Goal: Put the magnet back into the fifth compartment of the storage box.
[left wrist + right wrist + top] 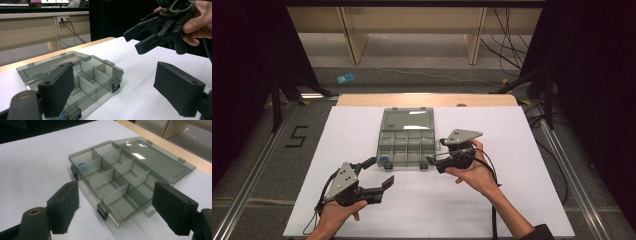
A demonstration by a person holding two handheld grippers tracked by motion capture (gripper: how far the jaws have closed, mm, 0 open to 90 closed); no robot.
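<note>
A clear grey compartment box lies open in the middle of the table, its lid flat on the far side. A small blue thing sits in its front-left corner compartment. My left gripper hovers open just in front of that corner, with nothing between its pads. My right gripper is at the box's right front corner, pointing in toward it. It is open and empty, as the left gripper view also shows for the right gripper.
The box rests on a white sheet that covers the table, with bare wood along the far edge. Cables trail from both grippers toward me. Dark stands flank the table on each side.
</note>
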